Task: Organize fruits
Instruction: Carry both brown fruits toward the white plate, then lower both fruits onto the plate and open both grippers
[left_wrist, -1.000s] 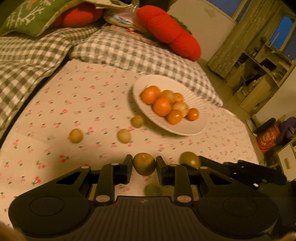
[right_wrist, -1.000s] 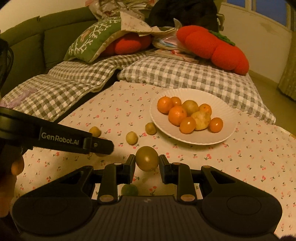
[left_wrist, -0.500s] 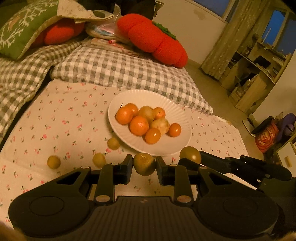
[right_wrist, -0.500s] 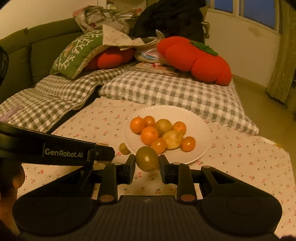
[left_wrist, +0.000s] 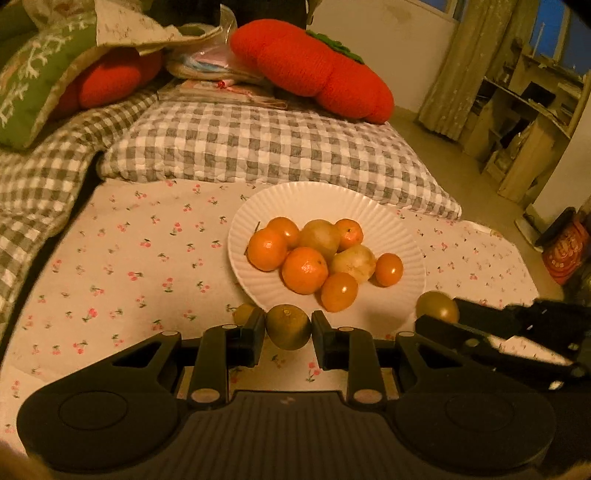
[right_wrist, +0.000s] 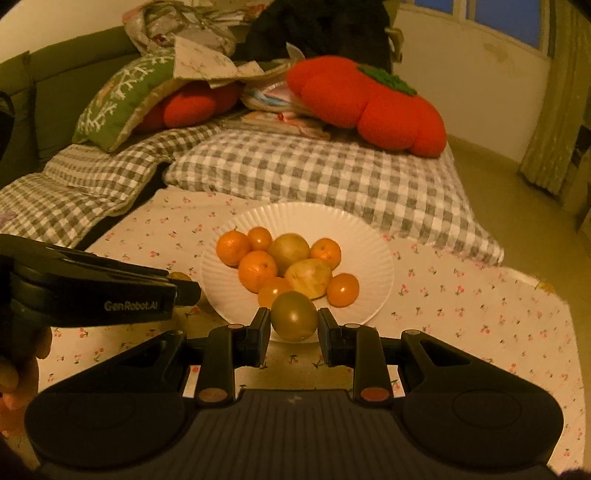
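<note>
A white ribbed plate (left_wrist: 317, 199) (right_wrist: 376, 258) on the flowered cloth holds several orange tangerines (left_wrist: 304, 269) and pale yellow-green fruits (right_wrist: 290, 249). My left gripper (left_wrist: 288, 328) is shut on a greenish round fruit (left_wrist: 288, 326), held just before the plate's near rim. My right gripper (right_wrist: 293, 323) is shut on a similar green fruit (right_wrist: 294, 315) over the plate's near edge. In the left wrist view the right gripper and its fruit (left_wrist: 437, 306) show at the right. A small yellow fruit (left_wrist: 243, 313) lies on the cloth beside the plate.
Grey checked cushions (left_wrist: 258, 147) border the cloth behind the plate, with a red tomato-shaped pillow (right_wrist: 365, 103) and a green embroidered pillow (right_wrist: 118, 99) farther back. The left gripper's body (right_wrist: 92, 291) crosses the right wrist view's left side. Shelves (left_wrist: 535, 122) stand at the far right.
Both grippers have carried their fruits across the cloth toward the plate, which now sits centred and closer. The loose fruits on the left have slid out of view. Both grips are unchanged.
</note>
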